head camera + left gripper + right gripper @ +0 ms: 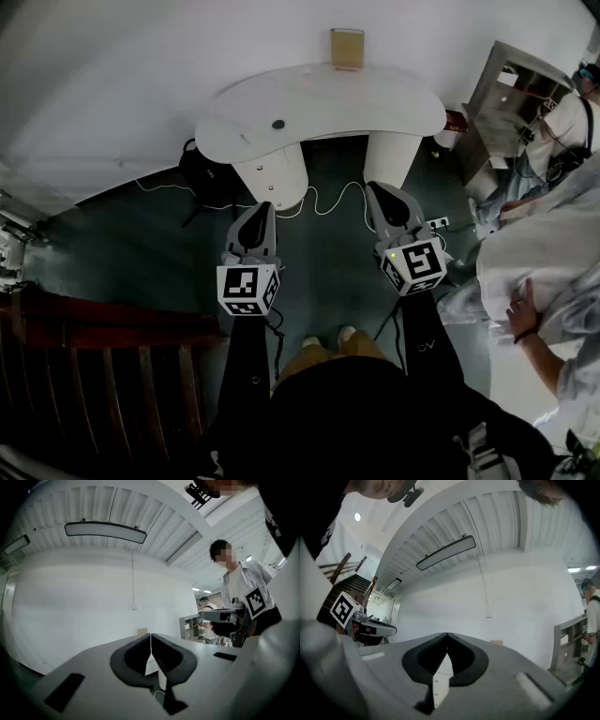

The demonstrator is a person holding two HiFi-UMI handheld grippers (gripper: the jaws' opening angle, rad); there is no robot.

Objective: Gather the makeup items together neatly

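- A person stands on a dark floor (328, 272) and holds two grippers out level in front of the body, seen from a head camera looking steeply down.
- The left gripper (265, 208) has its jaws closed tip to tip with nothing between them; its own view (150, 635) shows the two dark pads meeting in a thin line.
- The right gripper (377, 189) is likewise closed and empty; in its own view (447, 635) the pads meet at the tip.
- Ahead stands a white curved table (403, 111), well apart from both grippers.
- One small dark thing (277, 124) lies on the table's left half, about midway between the far and near edges. It is too small to say whether it is a makeup item.
- No other makeup items can be made out on the table from here, and no gathered group shows anywhere.
- A tan box (346, 47) stands past the table's far edge, against the wall.
- Judging by this, the task has not begun: nothing is held, nothing is grouped, and the person has yet to reach the table.
- All the finding, picking up and placing together appears to be left to do.
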